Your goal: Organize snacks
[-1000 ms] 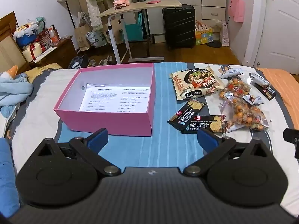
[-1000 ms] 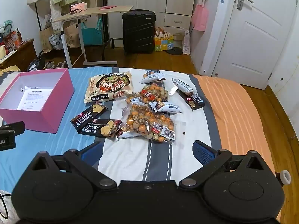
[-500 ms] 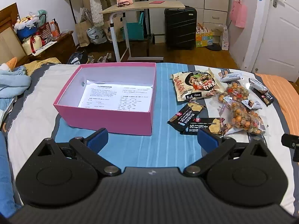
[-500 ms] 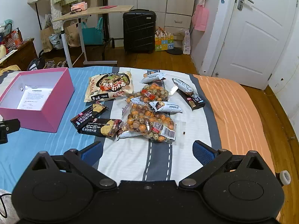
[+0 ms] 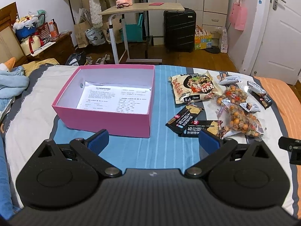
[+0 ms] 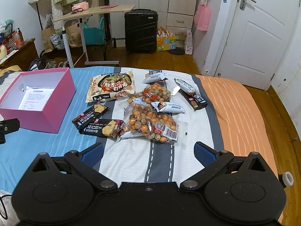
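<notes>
Left wrist view: the left gripper [image 5: 153, 138] hangs above the striped bedspread [image 5: 160, 150], fingers spread wide and holding nothing. Directly ahead sits the pink box [image 5: 105, 120], open-topped, with only a printed sheet [image 5: 114, 98] on its floor. No snack is inside it yet.

Right wrist view: the right gripper [image 6: 148, 151] is likewise spread and empty, poised over the bed short of the snack pile. The snacks lie loose to the right of the box and apart from it:
- noodle packet [image 6: 111, 88], flat, farthest back on the left of the pile;
- two black cracker packs [image 6: 101, 126], overlapping, nearest the box;
- large nut bag [image 6: 152, 124], clear film, nearest the right gripper;
- smaller nut bag [image 6: 155, 94] behind it, with small white wrapped bars [image 6: 169, 107] touching or lying on both bags;
- dark bar [image 6: 195, 101] at the far right edge of the group.

Judged step: the start — both grippers are staged, and no pick is made yet.

Next move, as a judgement: advance one gripper to a near item — the cracker packs suit the left, the large nut bag the right — lower until the fingers straddle an edge, close, then carry it over the box wall. Flat packs offer little height to pinch; the slack film may slip or drag neighbouring bars along.
</notes>
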The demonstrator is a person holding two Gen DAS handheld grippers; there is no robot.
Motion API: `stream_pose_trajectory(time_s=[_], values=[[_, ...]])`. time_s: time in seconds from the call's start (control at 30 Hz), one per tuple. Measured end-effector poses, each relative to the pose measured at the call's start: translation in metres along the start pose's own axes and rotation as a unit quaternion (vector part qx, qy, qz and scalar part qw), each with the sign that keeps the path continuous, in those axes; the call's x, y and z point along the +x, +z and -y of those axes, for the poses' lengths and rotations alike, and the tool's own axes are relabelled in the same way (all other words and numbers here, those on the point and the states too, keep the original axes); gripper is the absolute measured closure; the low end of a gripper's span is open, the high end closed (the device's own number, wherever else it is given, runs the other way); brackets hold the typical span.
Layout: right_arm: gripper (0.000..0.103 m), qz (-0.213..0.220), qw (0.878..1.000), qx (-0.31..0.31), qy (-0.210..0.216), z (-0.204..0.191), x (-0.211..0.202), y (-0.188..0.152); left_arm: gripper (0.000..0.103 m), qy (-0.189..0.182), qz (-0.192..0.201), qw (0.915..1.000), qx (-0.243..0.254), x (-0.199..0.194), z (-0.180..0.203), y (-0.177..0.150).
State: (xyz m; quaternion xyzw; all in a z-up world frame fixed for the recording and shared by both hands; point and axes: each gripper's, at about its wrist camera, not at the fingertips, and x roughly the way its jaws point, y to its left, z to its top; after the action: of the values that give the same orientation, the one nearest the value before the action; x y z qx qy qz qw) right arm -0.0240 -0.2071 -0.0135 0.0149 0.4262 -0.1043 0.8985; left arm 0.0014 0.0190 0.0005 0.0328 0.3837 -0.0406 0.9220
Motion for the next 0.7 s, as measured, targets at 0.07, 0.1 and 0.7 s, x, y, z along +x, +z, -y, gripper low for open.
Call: stream_pose_trajectory(time_s=[0.07,0.1,0.7], values=[[0.000,0.001,1.000,0.000,0.000,-0.0002,0.0000,-0.0001,0.000,-0.002,0.001,1.0000,-0.002,-0.0010,-0.0010,-0.0001],[0.000,0.001,1.000,0.000,0.000,-0.0002,-0.0001,0.0000,0.000,-0.002,0.001,1.0000,-0.002,-0.0009,-0.0007,-0.0001],[0.000,0.007,1.000,-0.002,-0.008,0.0028,-0.0020,0.0003,0.000,-0.009,0.001,1.0000,-0.003,-0.0044,-0.0007,0.0000]])
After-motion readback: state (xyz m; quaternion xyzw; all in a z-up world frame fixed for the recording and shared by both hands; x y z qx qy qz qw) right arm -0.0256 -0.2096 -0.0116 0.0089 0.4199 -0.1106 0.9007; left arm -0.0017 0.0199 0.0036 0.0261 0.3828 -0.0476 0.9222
